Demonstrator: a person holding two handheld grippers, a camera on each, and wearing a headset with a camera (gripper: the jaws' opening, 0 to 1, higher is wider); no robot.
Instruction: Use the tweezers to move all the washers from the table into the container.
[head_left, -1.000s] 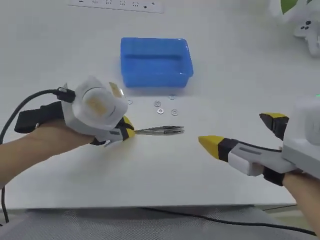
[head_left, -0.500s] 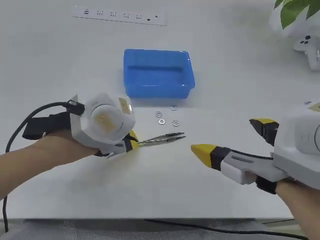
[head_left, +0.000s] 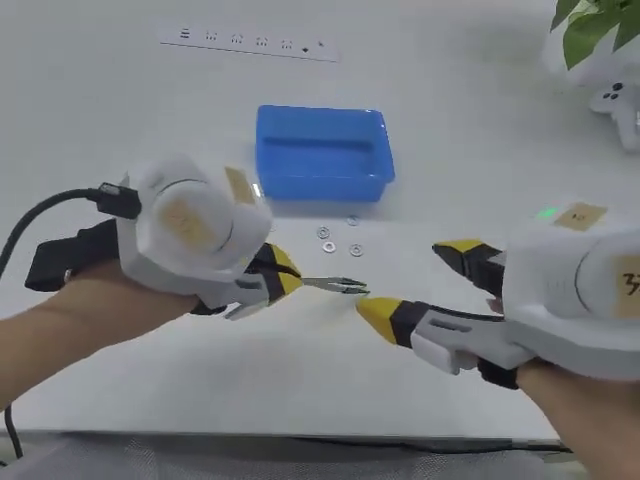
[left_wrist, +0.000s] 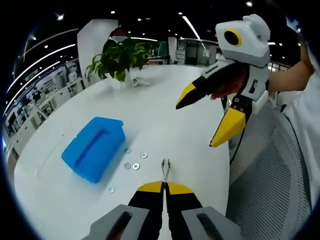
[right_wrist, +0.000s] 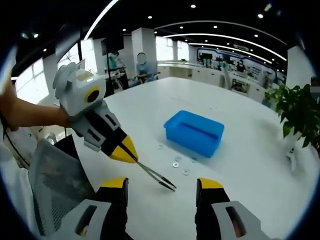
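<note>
The tweezers (head_left: 333, 286) have risen; washers (head_left: 329, 246) lie beside container (head_left: 322, 150).

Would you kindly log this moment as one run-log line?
left gripper: shut on tweezers | right gripper: open, beside tweezers tips | washers: on table beside container | container: no washers seen inside

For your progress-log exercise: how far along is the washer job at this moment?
Done: nothing yet; no washer shows inside the blue container. In hand: the left claw is shut on the tweezers; the right claw is open, holding nothing. Left: the washers lie on the white table in front of the container, all yet to be moved.
</note>
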